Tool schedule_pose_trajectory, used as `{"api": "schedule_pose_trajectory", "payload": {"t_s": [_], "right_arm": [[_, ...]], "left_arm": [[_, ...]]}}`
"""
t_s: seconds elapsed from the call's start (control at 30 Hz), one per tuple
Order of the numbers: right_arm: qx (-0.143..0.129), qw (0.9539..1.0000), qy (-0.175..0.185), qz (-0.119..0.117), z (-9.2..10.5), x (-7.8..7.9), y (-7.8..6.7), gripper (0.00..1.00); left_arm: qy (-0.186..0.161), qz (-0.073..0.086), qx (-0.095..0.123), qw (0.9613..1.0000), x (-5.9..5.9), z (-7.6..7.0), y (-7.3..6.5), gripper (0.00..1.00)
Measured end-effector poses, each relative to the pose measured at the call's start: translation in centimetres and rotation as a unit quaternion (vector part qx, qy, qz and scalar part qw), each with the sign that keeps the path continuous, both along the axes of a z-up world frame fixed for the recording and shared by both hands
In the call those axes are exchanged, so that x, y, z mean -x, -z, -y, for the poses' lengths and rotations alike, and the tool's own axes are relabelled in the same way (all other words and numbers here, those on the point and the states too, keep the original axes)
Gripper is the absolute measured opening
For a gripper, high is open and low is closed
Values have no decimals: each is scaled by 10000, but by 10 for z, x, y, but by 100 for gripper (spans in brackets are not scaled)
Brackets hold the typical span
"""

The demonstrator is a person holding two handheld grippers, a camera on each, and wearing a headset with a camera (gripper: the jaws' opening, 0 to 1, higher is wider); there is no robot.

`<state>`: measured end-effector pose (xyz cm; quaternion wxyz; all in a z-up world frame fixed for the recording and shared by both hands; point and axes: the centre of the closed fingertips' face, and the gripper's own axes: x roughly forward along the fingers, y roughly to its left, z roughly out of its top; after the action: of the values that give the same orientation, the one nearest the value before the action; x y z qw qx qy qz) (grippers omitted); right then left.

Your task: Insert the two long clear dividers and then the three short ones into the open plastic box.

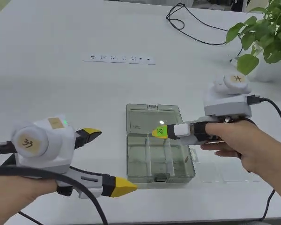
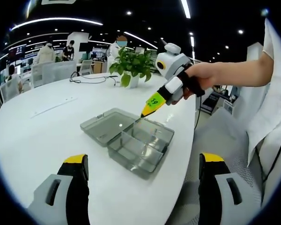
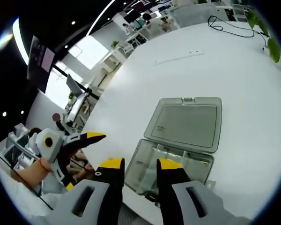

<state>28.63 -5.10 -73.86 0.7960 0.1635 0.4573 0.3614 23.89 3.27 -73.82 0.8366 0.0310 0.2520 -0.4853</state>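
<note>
1. Your left gripper (image 1: 107, 160) is nearest, low on the left. Its jaws are spread wide over bare table (image 1: 51, 89), and its tips point right toward the box.
2. Your right gripper (image 1: 159, 132) reaches in from the right, its tip above the hinge line of the open plastic box (image 1: 136, 174). Its jaws stand a narrow gap apart, and you cannot tell whether anything clear sits between them.
3. The box sits right of centre, close to the table's near edge, with its long axis running left to right. Its lid (image 1: 152, 117) lies flat on the far side of the base.
4. Two long clear dividers (image 1: 148, 154) stand upright in the base. They run near to far and split it into three lanes. Any short cross pieces are too faint to tell.
5. Faint clear pieces (image 1: 225, 172) lie flat on the table just right of the box; their number is unclear.
6. You have open table left of the box and beyond the lid, as far as the power strip (image 1: 119, 58). A plant (image 1: 267, 28) and a cable (image 1: 192, 23) sit at the far right.
</note>
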Motion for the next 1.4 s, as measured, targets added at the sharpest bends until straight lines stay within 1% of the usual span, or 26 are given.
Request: {"api": "schedule_pose_trajectory", "payload": {"t_s": [0.1,0.23,0.27,0.33,0.4,0.43,0.5,0.53,0.63,0.7,0.73,0.8,0.9,0.93,1.0,1.03,1.07,1.1,1.13,1.2,1.23,1.27,1.3,1.33,1.37,1.4], "right_arm": [[-12,9997,-165,182,6,3,-7,31],[96,9984,-407,387,17,7,-12,33],[125,9969,-540,556,21,6,-15,34],[158,9964,-607,566,28,8,-16,35],[238,9935,-793,787,36,7,-18,37],[310,9926,-868,794,42,9,-18,37],[450,9883,-1113,942,52,11,-16,39],[514,9867,-1212,950,56,12,-14,41],[713,9782,-1588,1132,67,17,-10,45],[842,9728,-1851,1111,75,23,-6,47],[862,9698,-1930,1215,76,22,-6,49],[1053,9586,-2298,1308,85,27,1,52],[1257,9454,-2668,1390,92,31,10,55],[1380,9370,-2843,1487,96,31,15,56],[1502,9234,-3179,1539,100,36,22,56],[1587,9184,-3286,1528,102,37,26,56],[1745,9071,-3491,1578,106,38,32,57],[1819,8975,-3662,1651,107,39,36,58],[1970,8865,-3852,1643,112,41,42,58],[2138,8713,-4088,1674,116,43,49,59],[2250,8602,-4234,1739,118,43,54,59],[2299,8547,-4309,1758,118,43,57,59],[2357,8463,-4444,1755,121,42,68,58],[2402,8395,-4547,1755,125,41,78,58],[2477,8295,-4675,1788,128,39,83,57],[2537,8223,-4760,1816,130,38,86,57]], "left_arm": [[-51,31,-15,10000,1,0,-3,100],[-125,77,-34,9999,2,-2,-8,100],[-150,86,-32,9998,2,-2,-9,100],[-211,95,-29,9997,2,-4,-10,100],[-253,121,-51,9996,2,-5,-11,100],[-273,129,-43,9995,2,-6,-12,100],[-304,150,-46,9994,3,-7,-13,100],[-314,151,-49,9994,3,-8,-13,100],[-358,149,-65,9992,4,-10,-12,100],[-390,152,-68,9991,4,-12,-11,100],[-401,153,-62,9991,5,-12,-12,100],[-421,149,-67,9990,5,-13,-11,100],[-417,138,-69,9990,7,-13,-10,100],[-415,135,-80,9990,7,-14,-9,100],[-415,137,-98,9990,8,-15,-8,100],[-420,134,-95,9990,7,-15,-8,100],[-423,137,-91,9990,7,-15,-8,100],[-421,143,-91,9990,7,-15,-8,100],[-424,142,-90,9990,6,-15,-8,100],[-422,142,-96,9990,5,-16,-8,100],[-418,139,-93,9990,5,-16,-8,100],[-411,138,-92,9990,4,-15,-8,100],[-395,149,-102,9991,4,-15,-8,100],[-385,152,-110,9991,3,-15,-8,100],[-383,152,-119,9991,2,-15,-7,100],[-383,152,-120,9991,2,-15,-7,100]]}}
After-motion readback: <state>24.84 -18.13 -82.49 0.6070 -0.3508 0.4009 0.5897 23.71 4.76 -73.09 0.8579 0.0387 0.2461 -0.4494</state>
